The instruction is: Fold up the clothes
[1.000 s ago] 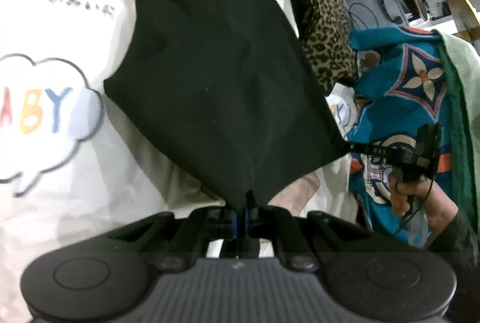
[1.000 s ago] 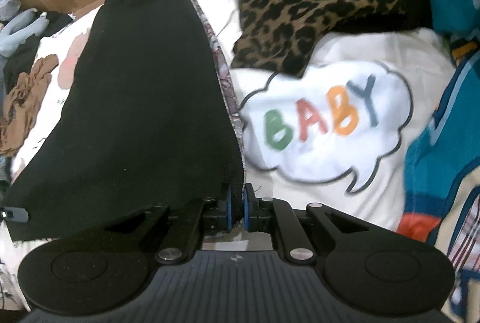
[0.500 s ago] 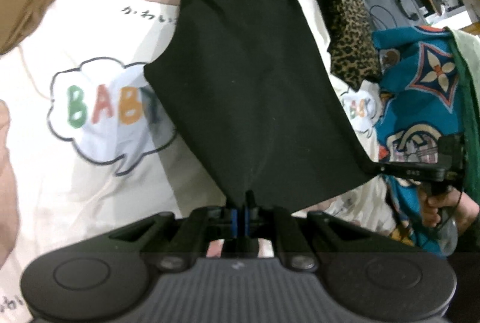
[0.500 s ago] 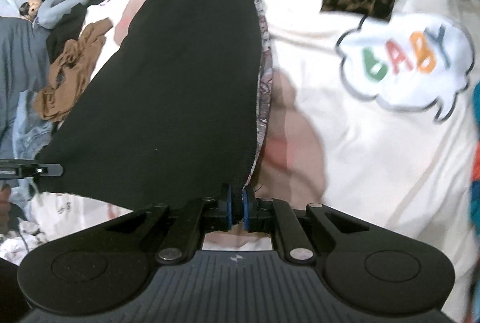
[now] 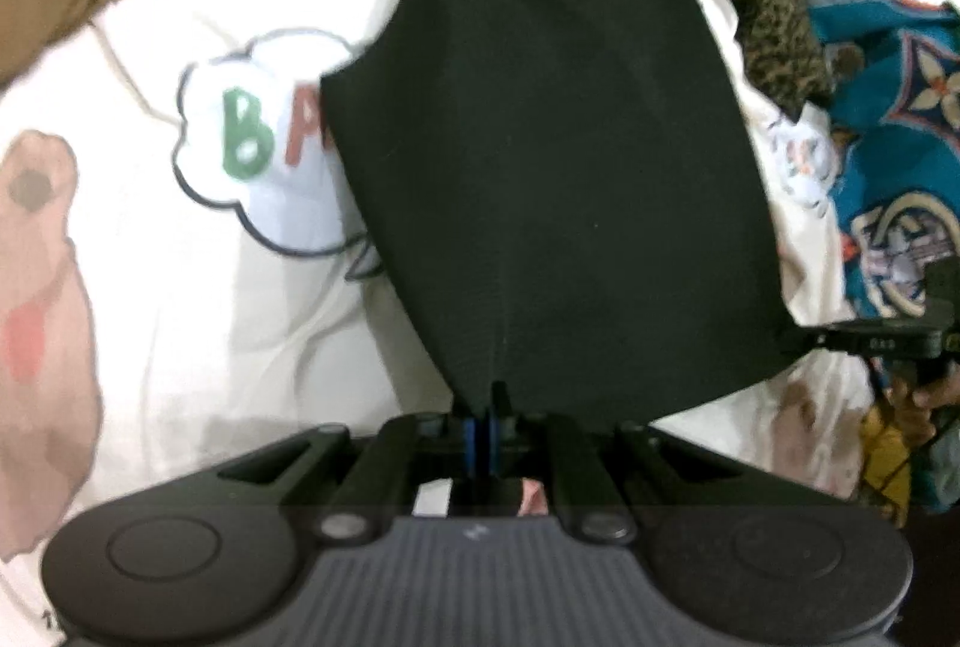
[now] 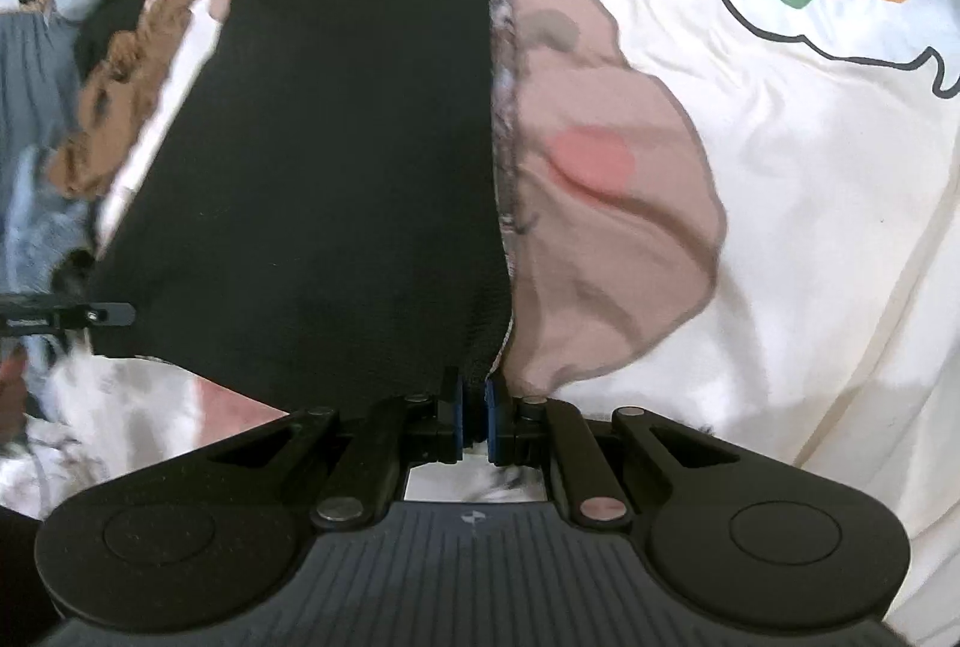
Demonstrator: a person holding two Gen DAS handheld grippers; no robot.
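Holding black garment (image 5: 558,155) stretched above bed sheet (image 6: 750,227): left tongs (image 5: 480,428) and right tongs (image 6: 474,422) each clamped on near corner. Since a second ago, cloth carried across sheet, far end trailing; likely laying flat for fold.

My 2 wrist cameras look down along my fingers, close above the black garment (image 5: 558,155) both share.
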